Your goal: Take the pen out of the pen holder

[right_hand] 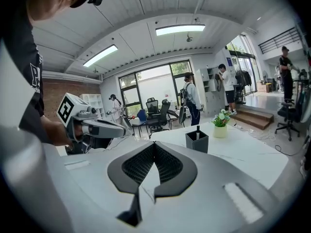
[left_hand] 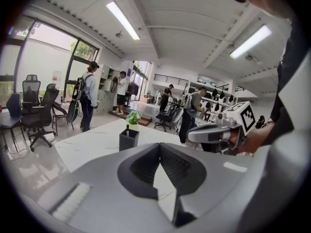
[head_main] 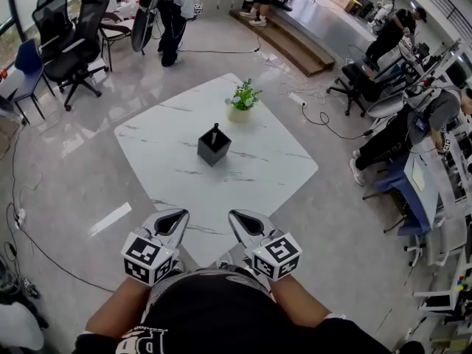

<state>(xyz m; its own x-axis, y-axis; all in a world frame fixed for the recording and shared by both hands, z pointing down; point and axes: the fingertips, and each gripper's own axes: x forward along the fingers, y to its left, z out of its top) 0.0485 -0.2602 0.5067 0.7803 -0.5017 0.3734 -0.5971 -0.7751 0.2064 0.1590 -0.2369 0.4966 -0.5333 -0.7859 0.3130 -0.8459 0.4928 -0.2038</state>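
Pen (head_main: 215, 129) upright in the black square pen holder (head_main: 214, 147), near the middle of the white marble-look bench (head_main: 258, 175), just this side of a small potted plant (head_main: 243, 96). Well apart from both sets of fingers: left gripper (head_main: 179, 213) and right gripper (head_main: 236, 214) held side by side over the bench's near corner, close to the body, pointing forward toward the holder. Fingers of each closed tip to tip, nothing gripped; through the hollow behind the tips, only bare bench. From the head view alone: the whole bench outline, the holder roughly centred ahead between the two grippers, office chairs and cables on the floor around. From the left gripper view: pen holder (left_hand: 129, 140) left of the finger line, plant just behind it, right gripper off to the right with its marker cube. From the right gripper view: pen holder (right_hand: 197, 141) right of the finger line, dark pen end (right_hand: 198, 129) rising above the rim, left gripper at the left. People standing far behind in both gripper views.
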